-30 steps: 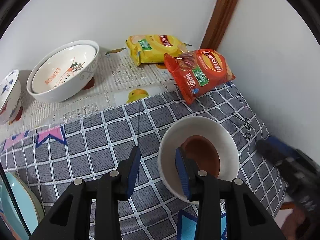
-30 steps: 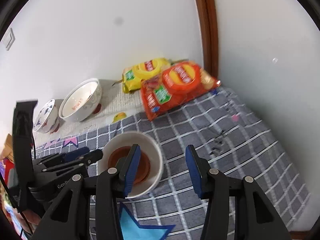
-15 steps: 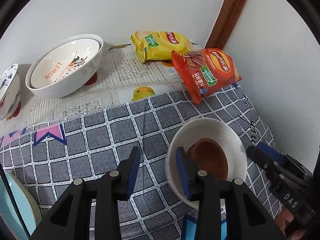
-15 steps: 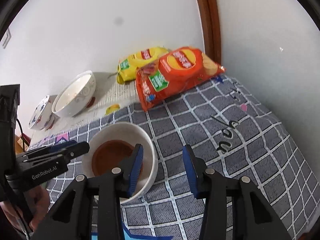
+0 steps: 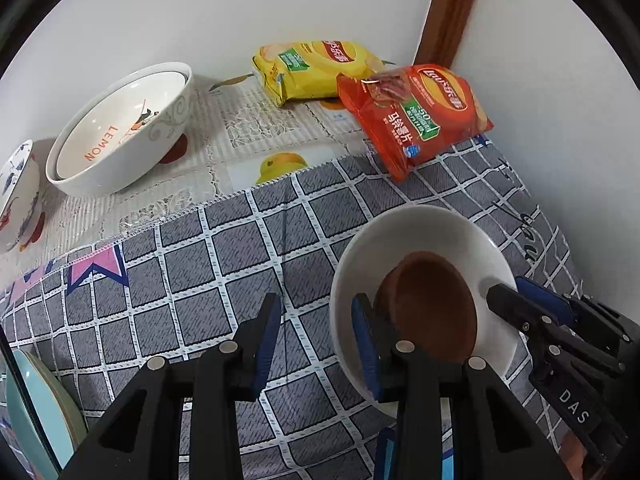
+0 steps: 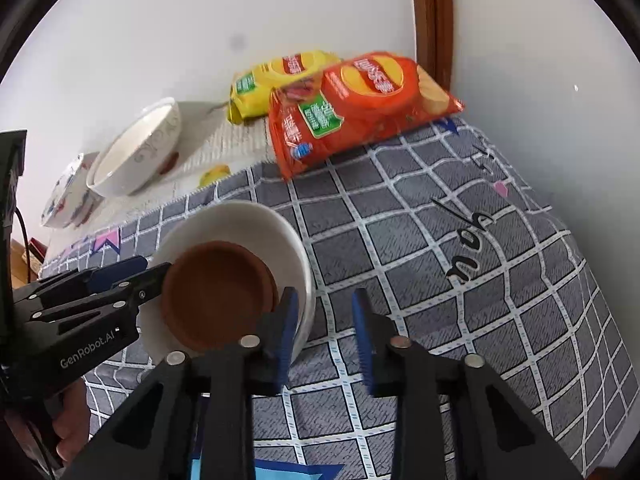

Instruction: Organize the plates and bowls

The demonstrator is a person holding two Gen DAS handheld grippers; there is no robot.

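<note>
A white bowl (image 5: 424, 236) with a brown saucer (image 5: 432, 304) inside rests on the grey checked cloth (image 5: 200, 272). My left gripper (image 5: 316, 340) straddles its left rim, one finger inside and one outside. Cloth shows between the outer pad and the wall, so it stands open. In the right wrist view the bowl (image 6: 240, 224) and saucer (image 6: 216, 292) sit low and left. My right gripper (image 6: 324, 324) straddles the right rim and its jaws are closing, with a gap still beside the outer pad. Each gripper also shows in the other's view: the right (image 5: 516, 294), the left (image 6: 140, 274).
Two stacked large white bowls (image 5: 120, 128) and a small blue-patterned bowl (image 5: 16, 192) stand at the back left. A yellow chip bag (image 5: 316, 68) and a red one (image 5: 416, 120) lie by the wall corner. Teal plates (image 5: 28, 412) lean at the lower left.
The right gripper came down and in over the bowl's right rim, and its jaws narrowed. The left gripper and the bowl stayed where they were.
</note>
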